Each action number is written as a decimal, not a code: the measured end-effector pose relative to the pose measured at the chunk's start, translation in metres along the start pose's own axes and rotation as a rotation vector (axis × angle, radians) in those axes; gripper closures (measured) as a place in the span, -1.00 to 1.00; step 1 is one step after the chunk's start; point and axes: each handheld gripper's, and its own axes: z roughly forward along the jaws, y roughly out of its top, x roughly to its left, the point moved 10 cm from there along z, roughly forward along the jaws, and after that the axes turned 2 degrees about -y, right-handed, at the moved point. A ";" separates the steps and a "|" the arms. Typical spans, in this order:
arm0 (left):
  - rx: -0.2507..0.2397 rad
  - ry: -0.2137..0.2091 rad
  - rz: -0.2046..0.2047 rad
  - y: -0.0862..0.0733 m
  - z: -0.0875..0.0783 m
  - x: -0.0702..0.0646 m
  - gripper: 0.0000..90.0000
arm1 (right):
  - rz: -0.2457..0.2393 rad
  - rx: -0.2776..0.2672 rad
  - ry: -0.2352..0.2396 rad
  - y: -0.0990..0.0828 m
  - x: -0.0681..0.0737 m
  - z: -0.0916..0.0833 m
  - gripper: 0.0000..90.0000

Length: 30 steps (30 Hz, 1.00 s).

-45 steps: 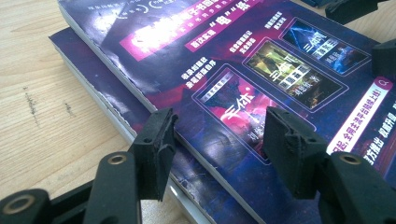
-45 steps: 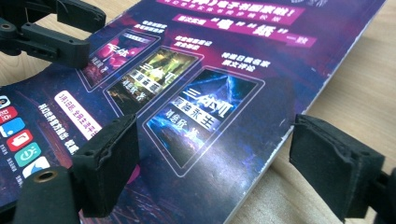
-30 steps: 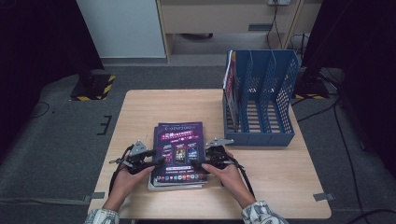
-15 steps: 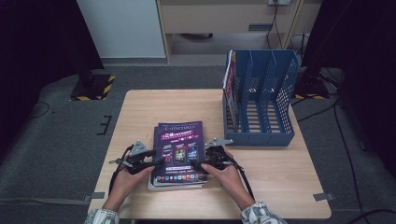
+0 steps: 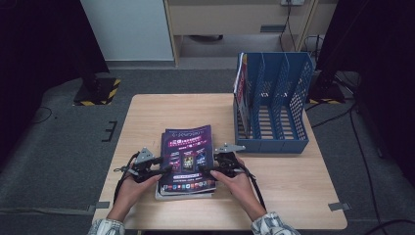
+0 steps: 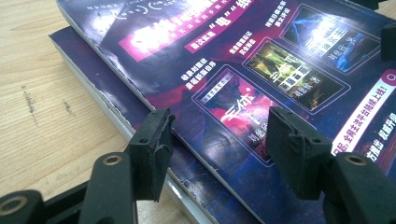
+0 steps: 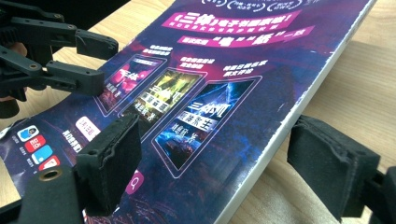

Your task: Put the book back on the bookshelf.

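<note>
At the near middle of the table [image 5: 147, 112], I bring both grippers to the top magazine [image 5: 187, 154] of a small stack [image 5: 182, 193], one at each long edge. The left gripper [image 5: 165, 169] sits at the magazine's left edge, the right gripper [image 5: 204, 170] at its right edge, a hand behind each.

In the left gripper view, the fingers [image 6: 152, 151] stand apart and straddle the cover's left edge: one lies outside it, over the magazine below [image 6: 140, 112], and the other is over the printed cover. Neither presses on anything. In the right gripper view, the fingers [image 7: 109, 163] are likewise open, one over the cover and one out past the white page edge, above bare wood. Nothing is gripped.

I judge this to be the grasp-setting step, before any lift. The blue file rack [image 5: 274, 105] stands at the far right of the table, with one magazine already upright in its leftmost slot, and looks like the likely destination.

The next move calls for one finger of each pair to slip under the top cover alone, separating it from the copy beneath, then for both pairs to close evenly so the floppy magazine does not sag or drag its neighbour along.
</note>
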 end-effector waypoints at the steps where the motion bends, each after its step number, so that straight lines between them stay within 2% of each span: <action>1: -0.001 0.000 -0.001 0.000 0.000 0.000 -0.10 | -0.004 -0.001 0.001 0.001 0.001 -0.001 -0.58; 7: -0.006 -0.002 -0.007 0.000 0.000 0.001 -0.10 | -0.011 -0.010 0.017 0.009 0.003 -0.004 -0.54; 16: 0.005 -0.007 -0.005 -0.001 -0.001 0.002 -0.10 | -0.030 -0.001 0.048 0.035 0.003 0.003 -0.52; 20: 0.000 -0.012 -0.006 -0.001 -0.001 0.002 -0.10 | -0.043 0.015 0.047 0.041 0.003 0.005 -0.52; 23: -0.001 -0.017 -0.003 -0.001 -0.001 0.002 -0.10 | -0.071 0.034 0.038 0.052 0.006 0.007 -0.52; 30: -0.012 -0.035 0.001 -0.002 -0.001 0.003 -0.10 | -0.096 0.042 0.027 0.072 0.012 0.014 -0.52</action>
